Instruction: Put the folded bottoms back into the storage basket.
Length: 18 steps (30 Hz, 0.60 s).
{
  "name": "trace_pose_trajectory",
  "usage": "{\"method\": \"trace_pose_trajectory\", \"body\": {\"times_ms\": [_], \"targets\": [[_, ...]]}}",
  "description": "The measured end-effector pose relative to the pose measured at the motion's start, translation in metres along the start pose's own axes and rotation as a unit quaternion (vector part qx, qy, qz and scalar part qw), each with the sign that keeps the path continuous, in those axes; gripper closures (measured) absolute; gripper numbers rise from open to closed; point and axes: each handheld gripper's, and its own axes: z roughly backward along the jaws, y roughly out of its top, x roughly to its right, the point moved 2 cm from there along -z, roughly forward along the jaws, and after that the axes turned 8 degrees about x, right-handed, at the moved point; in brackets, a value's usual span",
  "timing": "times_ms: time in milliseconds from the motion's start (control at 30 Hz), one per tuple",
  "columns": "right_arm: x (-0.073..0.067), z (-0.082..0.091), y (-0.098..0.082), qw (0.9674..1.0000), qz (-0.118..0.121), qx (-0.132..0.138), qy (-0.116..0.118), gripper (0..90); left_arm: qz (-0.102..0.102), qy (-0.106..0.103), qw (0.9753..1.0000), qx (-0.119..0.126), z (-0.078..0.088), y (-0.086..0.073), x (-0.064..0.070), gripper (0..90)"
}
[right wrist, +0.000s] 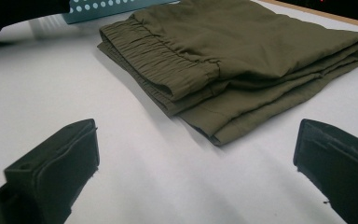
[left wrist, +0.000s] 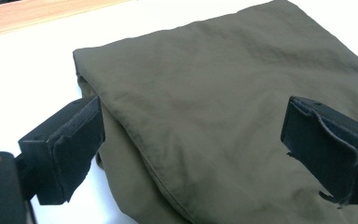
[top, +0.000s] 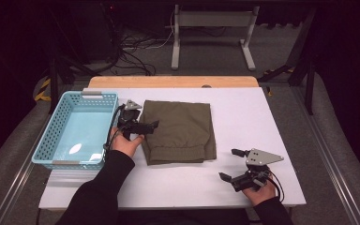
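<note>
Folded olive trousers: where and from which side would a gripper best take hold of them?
Probably the left edge of the folded olive trousers, approached from the basket side. The open left gripper already straddles that edge, where the stacked layers lie flat. The elastic waistband at the near edge, facing the open right gripper, offers a thicker second hold.

Folded olive-green trousers (top: 178, 131) lie mid-table, elastic waistband toward the near edge | light blue plastic basket (top: 56, 133) stands just left of them | white tabletop (top: 243, 117) with wooden strip (top: 168, 82) along far edge | cables (top: 131, 51) and grey stand (top: 213, 28) on floor beyond
</note>
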Motion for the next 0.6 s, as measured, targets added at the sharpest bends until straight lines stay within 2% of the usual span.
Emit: {"method": "trace_pose_trajectory", "body": {"times_ms": [133, 333, 400, 600], "targets": [[0.000, 0.000, 0.000, 1.0000, 0.000, 0.000, 0.001, 0.7, 0.005, 0.009, 0.9999, -0.001, -0.004, 0.002, -0.004, 7.1], [0.000, 0.000, 0.000, 1.0000, 0.001, 0.000, 0.001, 0.7, 0.018, 0.010, 0.9998, -0.004, -0.009, 0.000, -0.008, 7.8], [0.000, 0.000, 0.000, 1.0000, 0.001, -0.001, 0.002, 0.7, 0.013, 0.012, 0.9998, -0.005, -0.011, -0.001, -0.009, 8.2], [0.000, 0.000, 0.000, 1.0000, 0.001, -0.001, 0.002, 0.8, 0.016, 0.020, 0.9995, -0.018, -0.017, -0.003, -0.012, 9.6]]}}
